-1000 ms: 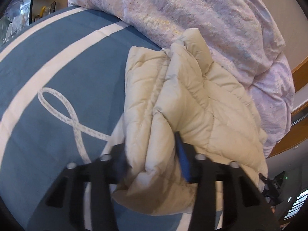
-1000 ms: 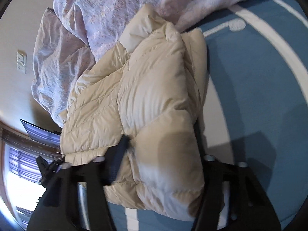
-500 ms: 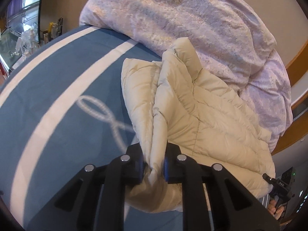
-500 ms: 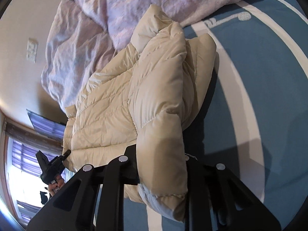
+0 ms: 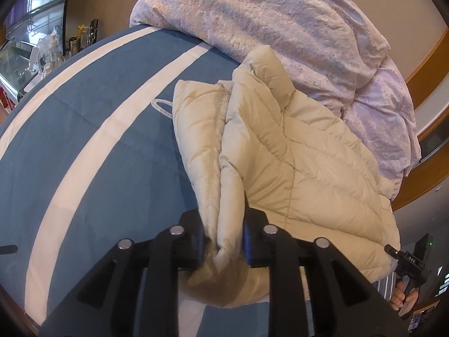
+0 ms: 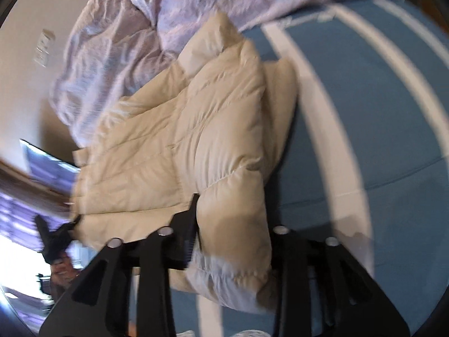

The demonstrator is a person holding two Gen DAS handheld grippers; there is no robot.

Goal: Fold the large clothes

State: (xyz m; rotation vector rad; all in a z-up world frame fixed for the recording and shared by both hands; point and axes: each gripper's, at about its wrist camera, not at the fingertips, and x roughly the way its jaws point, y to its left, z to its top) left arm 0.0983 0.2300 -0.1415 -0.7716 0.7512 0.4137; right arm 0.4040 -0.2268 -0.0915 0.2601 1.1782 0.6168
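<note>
A cream quilted puffer jacket lies partly folded on a blue bedspread with white stripes. My left gripper is shut on a bunched fold at the jacket's near edge. In the right wrist view the jacket is blurred by motion. My right gripper is clamped around a thick padded part of it, with its jaws held wide by the padding. The right finger is partly hidden behind the cloth. Each gripper shows at the far edge of the other's view.
A rumpled lilac duvet is heaped behind the jacket, touching its far end. A cluttered shelf stands beyond the bed's far left. A wooden rail runs at the right. Blue bedspread lies open beside the jacket.
My left gripper went from open around the jacket's fold to shut on it. My right gripper also closed on the padded part. Both have lifted the jacket's near edge and the views have shifted.
</note>
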